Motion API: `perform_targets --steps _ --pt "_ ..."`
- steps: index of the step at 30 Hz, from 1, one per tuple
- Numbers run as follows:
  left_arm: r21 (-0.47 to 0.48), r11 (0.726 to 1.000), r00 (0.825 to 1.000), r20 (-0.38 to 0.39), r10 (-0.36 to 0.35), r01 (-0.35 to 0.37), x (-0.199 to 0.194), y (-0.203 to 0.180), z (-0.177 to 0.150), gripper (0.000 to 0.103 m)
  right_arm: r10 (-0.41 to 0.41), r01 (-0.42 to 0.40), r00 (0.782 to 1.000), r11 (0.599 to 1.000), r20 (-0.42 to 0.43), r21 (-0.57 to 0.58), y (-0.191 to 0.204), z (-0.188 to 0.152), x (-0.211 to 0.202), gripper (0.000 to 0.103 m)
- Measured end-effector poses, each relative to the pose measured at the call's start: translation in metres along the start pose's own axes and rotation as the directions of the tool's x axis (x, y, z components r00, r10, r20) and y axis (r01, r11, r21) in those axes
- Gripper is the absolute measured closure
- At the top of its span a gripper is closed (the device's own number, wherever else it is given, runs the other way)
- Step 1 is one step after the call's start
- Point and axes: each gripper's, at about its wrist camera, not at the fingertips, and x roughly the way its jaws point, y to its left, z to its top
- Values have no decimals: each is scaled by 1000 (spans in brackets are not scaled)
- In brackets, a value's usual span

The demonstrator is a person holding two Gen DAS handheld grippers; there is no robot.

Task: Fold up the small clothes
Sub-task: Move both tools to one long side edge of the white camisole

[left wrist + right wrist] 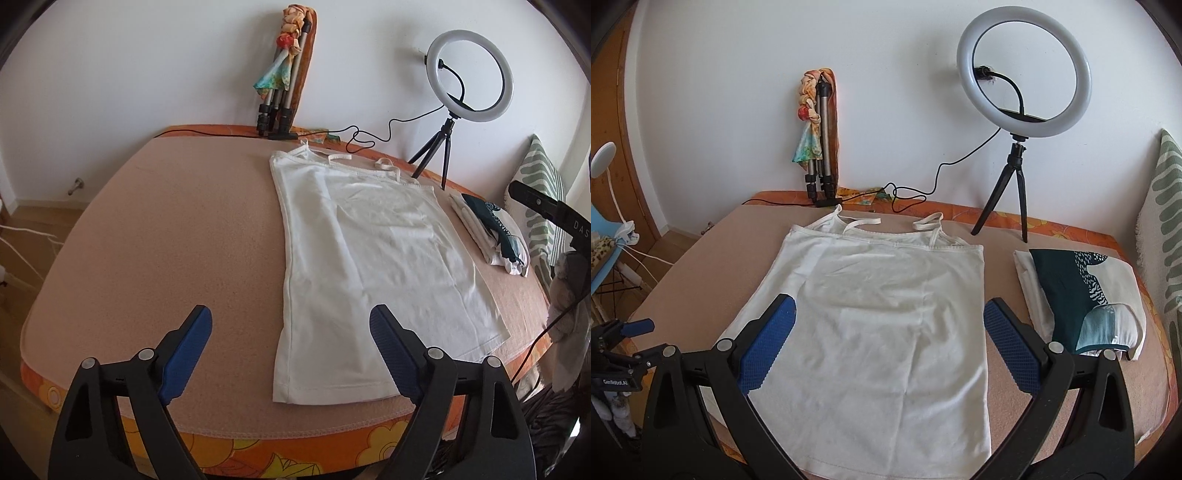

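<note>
A white strappy top (373, 254) lies spread flat on the pink cloth-covered table (166, 240), straps toward the wall and hem toward me. My left gripper (291, 325) is open and empty, held above the hem's left corner. In the right wrist view the top (879, 314) fills the middle, and my right gripper (890, 317) is open and empty above its lower half. The left gripper (624, 332) shows at the left edge of that view, and part of the right gripper (546, 210) shows at the right edge of the left wrist view.
A stack of folded clothes (1086, 295) with a dark teal piece on top lies right of the top. A ring light on a small tripod (1023, 74) stands at the back right, its cable (912, 195) running along the far edge. A folded tripod (820, 140) leans on the wall.
</note>
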Motion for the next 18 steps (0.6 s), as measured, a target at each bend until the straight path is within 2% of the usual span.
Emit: perform_targets --steps 3,6,10,13,15,18 --pt "3 1000 999 -33 -27 27 7 0 -6 21 47 -47 999 999 -20 -12 17 16 15 0" --pt "-18 997 994 -74 -82 81 16 4 -13 32 129 -132 989 991 -74 -33 38 34 35 0" --pt "-94 983 979 -116 -169 158 25 15 -20 45 227 -242 960 967 -165 -74 73 55 64 3" --pt "-99 982 979 -113 -172 161 24 17 -24 46 251 -271 943 961 -221 -65 93 68 92 6" --pt "-84 984 979 -117 -165 156 25 14 -25 47 283 -303 920 952 -271 -37 103 74 116 14" --pt "-74 982 974 -130 -184 175 27 12 -28 55 325 -336 884 942 -336 26 113 81 150 21"
